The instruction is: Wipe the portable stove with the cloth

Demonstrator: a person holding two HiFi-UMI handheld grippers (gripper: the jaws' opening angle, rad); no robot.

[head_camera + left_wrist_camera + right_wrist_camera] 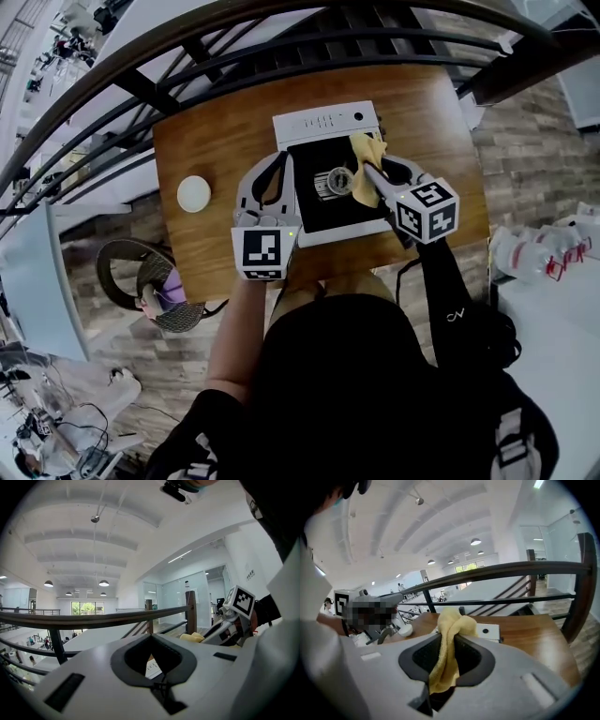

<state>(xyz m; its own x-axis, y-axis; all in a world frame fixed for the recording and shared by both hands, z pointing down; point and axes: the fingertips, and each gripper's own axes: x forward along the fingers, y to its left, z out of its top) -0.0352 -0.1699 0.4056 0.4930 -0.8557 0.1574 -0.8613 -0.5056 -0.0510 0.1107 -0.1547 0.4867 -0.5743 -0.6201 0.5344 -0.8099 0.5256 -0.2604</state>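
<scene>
Meanwhile, the right claw (449, 638) pinched the yellow cloth (451, 620) above the portable stove (323, 124) on the desk (211, 141); the left claw (152, 640), pressed together, sat at the stove's left edge.

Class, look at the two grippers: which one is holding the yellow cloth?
The right gripper: its jaws are shut on the yellow cloth, over the stove. The left gripper has its jaws shut with no cloth between them.
</scene>
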